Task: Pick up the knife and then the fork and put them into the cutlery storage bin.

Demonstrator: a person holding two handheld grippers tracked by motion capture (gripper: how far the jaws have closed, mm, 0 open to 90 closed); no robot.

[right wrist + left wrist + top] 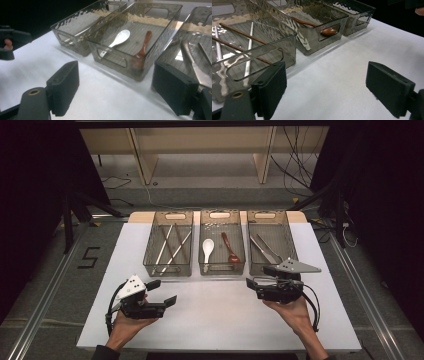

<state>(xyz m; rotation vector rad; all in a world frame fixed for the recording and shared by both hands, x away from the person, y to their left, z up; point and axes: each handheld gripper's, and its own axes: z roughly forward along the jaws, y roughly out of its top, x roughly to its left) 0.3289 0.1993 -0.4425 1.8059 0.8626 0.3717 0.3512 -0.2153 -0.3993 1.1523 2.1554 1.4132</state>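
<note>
my right gripper (253, 288) sits just in front of the right bin (292, 234), jaws spread wide with nothing between them; in the right gripper view only bare white table (220, 320) shows between the pads. my left gripper (161, 292) is the same: released, empty, held low over the table near the front of the left bin (148, 251).

all the cutlery lies sorted. the metal knives (193, 63) lie in the right bin, just beyond my right jaw pad and behind the bin's front wall. the white spoon (117, 40) and the brown spoon (144, 48) lie side by side, apart, in the middle bin (117, 61), ahead and a little left of my right jaws. the chopsticks (242, 45), pale ones and brown ones, lie crossed in the left bin, beside my left jaw.

i judge the next pick is from the right bin. to do it well i'd lift over the front wall first, tip the jaws downward, line them across a knife's handle rather than along it, and close only when both pads straddle it. the knives lie flat on a ribbed floor, so a shallow approach may just skid them.
</note>
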